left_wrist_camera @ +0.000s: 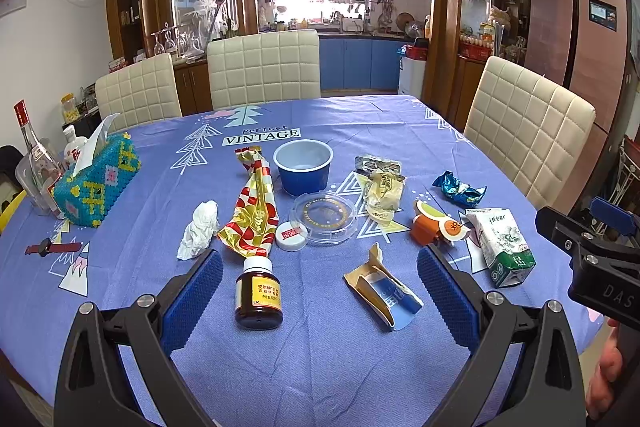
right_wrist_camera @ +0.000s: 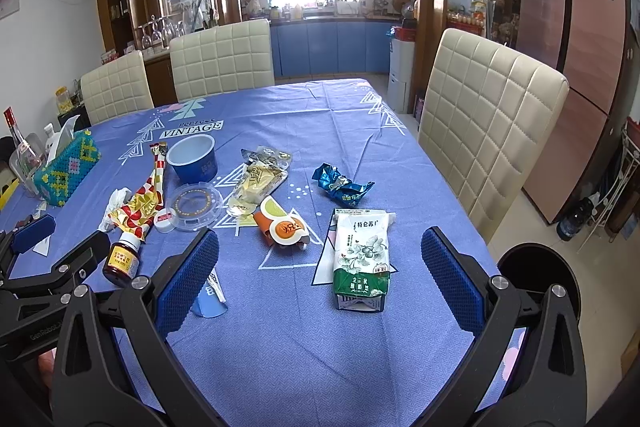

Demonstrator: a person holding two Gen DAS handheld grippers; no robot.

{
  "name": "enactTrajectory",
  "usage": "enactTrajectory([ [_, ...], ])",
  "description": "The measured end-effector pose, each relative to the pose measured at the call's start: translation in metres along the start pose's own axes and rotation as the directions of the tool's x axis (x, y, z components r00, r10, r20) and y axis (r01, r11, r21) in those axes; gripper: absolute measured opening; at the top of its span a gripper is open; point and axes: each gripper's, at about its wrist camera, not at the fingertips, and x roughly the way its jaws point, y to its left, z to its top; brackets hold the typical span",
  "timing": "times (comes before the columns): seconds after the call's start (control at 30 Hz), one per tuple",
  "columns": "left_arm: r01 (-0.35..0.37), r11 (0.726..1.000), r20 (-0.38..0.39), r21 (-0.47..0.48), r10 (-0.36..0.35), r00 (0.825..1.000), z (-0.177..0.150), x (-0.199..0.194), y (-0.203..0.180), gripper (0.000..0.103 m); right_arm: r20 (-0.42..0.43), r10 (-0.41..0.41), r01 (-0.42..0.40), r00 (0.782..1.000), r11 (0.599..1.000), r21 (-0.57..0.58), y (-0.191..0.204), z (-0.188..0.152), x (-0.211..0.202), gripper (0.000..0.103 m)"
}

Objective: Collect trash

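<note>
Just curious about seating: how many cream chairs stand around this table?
3: one chair at the far left, one at the far side's middle, one along the right side. Others may be out of view.

A home dining room: cream padded chairs (left_wrist_camera: pixel 264 67) around a bench (left_wrist_camera: pixel 320 347) in a blue cloth, wooden display cabinets (left_wrist_camera: pixel 128 7), a fridge (right_wrist_camera: pixel 576 59), and a kitchen sink counter (left_wrist_camera: pixel 352 35) beyond

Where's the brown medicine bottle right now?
The brown medicine bottle stands upright near the table's front edge, just inside the left claw's left finger, below the red-and-gold wrapper.
</note>
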Motion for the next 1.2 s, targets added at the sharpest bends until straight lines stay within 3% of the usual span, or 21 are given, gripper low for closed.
enactTrajectory([
  [1.2,0.002,1.0,0.001,0.002,-0.002,1.0,-0.0008,-0.0007,-0.0025,0.095,-0.002,0.001,-0.001,1.0,1.0,0.0,-0.0001,-0.0005,-0.0002,0.1],
])
